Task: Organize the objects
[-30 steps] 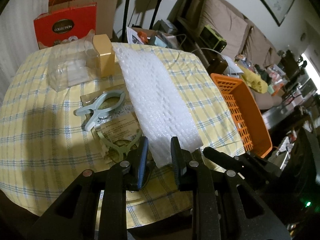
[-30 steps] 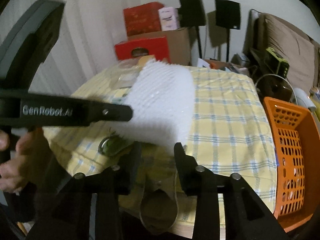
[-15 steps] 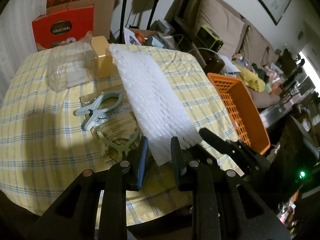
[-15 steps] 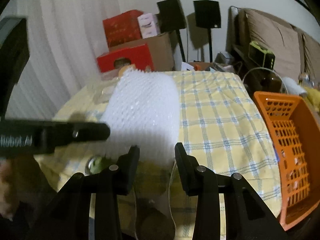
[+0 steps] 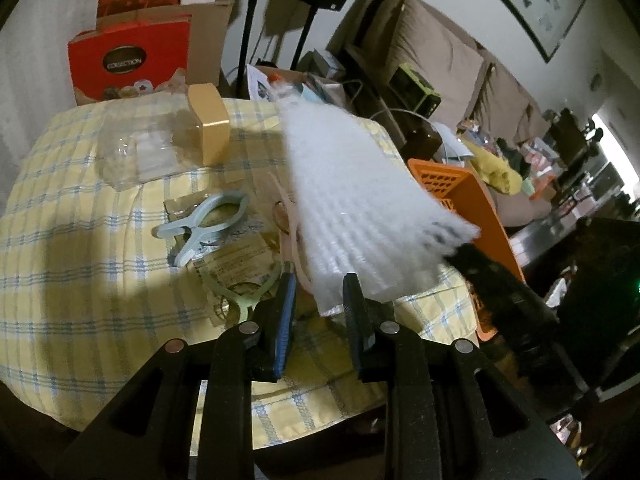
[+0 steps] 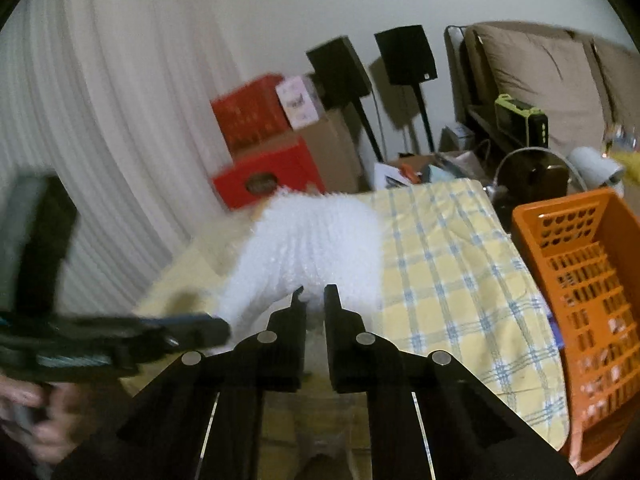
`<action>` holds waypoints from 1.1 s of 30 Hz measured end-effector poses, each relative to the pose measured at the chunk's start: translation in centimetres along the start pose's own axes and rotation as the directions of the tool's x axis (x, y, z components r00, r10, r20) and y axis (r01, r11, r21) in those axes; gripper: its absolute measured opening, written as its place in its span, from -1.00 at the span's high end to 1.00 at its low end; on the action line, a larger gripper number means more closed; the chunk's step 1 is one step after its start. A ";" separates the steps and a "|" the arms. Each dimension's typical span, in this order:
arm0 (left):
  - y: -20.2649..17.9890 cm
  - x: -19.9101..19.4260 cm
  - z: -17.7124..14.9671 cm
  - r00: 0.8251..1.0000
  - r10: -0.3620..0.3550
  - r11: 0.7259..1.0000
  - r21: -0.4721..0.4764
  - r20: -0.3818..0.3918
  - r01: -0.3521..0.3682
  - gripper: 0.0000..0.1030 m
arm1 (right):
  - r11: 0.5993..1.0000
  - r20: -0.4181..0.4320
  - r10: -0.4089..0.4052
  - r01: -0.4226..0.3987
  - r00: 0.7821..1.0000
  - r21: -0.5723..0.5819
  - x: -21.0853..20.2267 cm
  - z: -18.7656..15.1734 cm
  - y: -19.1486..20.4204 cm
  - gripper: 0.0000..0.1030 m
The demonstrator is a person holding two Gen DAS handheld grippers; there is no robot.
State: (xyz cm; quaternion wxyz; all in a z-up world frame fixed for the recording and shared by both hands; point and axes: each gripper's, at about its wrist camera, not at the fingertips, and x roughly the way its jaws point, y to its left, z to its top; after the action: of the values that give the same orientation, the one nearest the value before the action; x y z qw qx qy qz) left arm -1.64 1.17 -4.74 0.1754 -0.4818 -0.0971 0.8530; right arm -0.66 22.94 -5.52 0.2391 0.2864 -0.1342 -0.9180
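The right gripper (image 6: 312, 294) pinches the near edge of a white foam sheet (image 6: 316, 248) over the checked table (image 6: 448, 280), the left gripper (image 5: 319, 286) open; next likely the orange basket (image 6: 592, 280).

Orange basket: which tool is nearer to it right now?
Right. The right tool, pinching the white foam sheet at the table's near edge, sits beside the orange basket. The left tool is further left, by the clips, with the sheet between.
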 end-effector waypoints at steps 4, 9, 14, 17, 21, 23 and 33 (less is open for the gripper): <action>0.4 -0.2 0.1 1.000 0.003 1.000 -0.015 0.006 -0.003 0.48 | 0.999 -0.005 -0.031 0.031 1.000 -0.019 -1.2 0.6 -0.2 0.86; 0.2 -0.3 0.2 1.000 0.007 1.000 -0.009 0.004 -0.007 0.47 | 1.000 -0.031 -0.001 0.001 1.000 -0.004 -1.8 0.2 -0.2 0.86; -0.7 -1.3 0.0 1.000 0.011 0.998 0.059 0.017 -0.012 0.31 | 0.998 -0.081 -0.061 0.062 0.995 0.016 -1.1 -0.4 -1.1 0.86; -2.2 -2.2 -0.6 0.999 -0.032 0.992 0.125 -0.017 0.034 0.31 | 0.991 -0.124 -0.131 0.131 0.984 -0.010 -0.1 -1.1 -1.0 0.86; -3.8 -3.2 -0.9 0.987 -0.158 0.972 0.176 -0.021 0.159 0.21 | 0.992 -0.142 -0.128 0.125 0.981 -0.028 0.6 -1.4 -0.2 0.86; -3.9 -2.2 -0.7 0.982 -0.187 0.971 0.145 -0.032 0.189 0.12 | 0.992 -0.147 -0.125 0.120 0.981 -0.038 0.8 -1.6 0.2 0.86; -0.7 1.7 0.4 0.962 -0.273 0.956 -0.119 -0.025 0.268 0.02 | 0.998 -0.184 -0.058 0.050 0.981 -0.050 1.8 -2.4 1.2 0.86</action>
State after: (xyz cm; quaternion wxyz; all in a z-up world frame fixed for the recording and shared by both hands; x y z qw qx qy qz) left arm -2.63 2.43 -5.62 0.2647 -0.4907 -0.2072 0.8039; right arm -0.13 20.71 -7.84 0.2320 0.3688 -0.0828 -0.8963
